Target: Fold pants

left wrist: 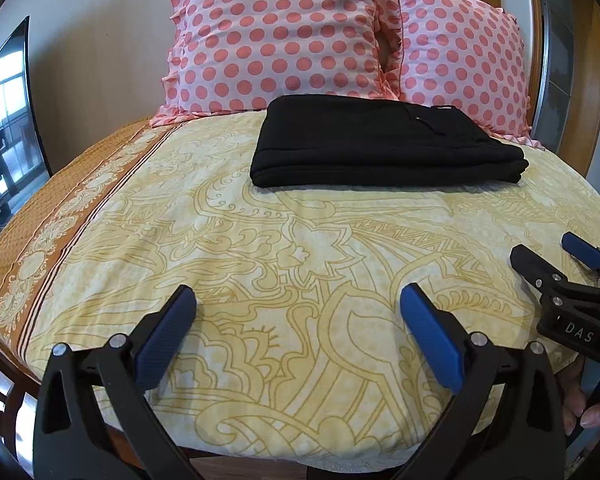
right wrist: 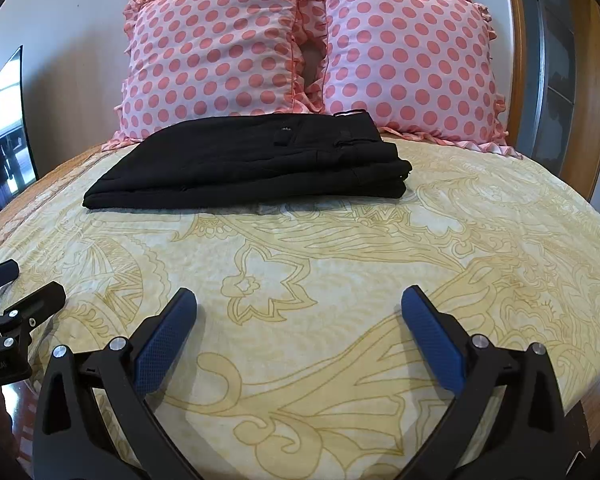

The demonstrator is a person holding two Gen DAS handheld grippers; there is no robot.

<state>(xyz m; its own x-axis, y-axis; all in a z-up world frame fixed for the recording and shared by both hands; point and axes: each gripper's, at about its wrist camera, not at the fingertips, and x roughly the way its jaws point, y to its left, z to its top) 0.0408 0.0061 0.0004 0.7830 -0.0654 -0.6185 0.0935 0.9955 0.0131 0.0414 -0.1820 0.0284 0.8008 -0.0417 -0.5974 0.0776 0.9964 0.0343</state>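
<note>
Black pants [left wrist: 384, 144] lie folded into a flat rectangular stack on the yellow patterned bedspread [left wrist: 300, 248], just in front of the pillows; they also show in the right wrist view [right wrist: 256, 164]. My left gripper [left wrist: 298, 300] is open and empty, low over the near part of the bed, well short of the pants. My right gripper [right wrist: 300, 300] is also open and empty, beside it to the right, equally far back. Each gripper shows at the edge of the other's view: the right one [left wrist: 556, 256], the left one [right wrist: 24, 280].
Two pink polka-dot pillows [left wrist: 276, 36] [right wrist: 412, 56] lean against the wall and wooden headboard behind the pants. A dark screen [left wrist: 8, 120] stands at the left. The bed's wooden edge [left wrist: 236, 464] runs below the grippers. An orange border strip [left wrist: 56, 216] runs along the bedspread's left side.
</note>
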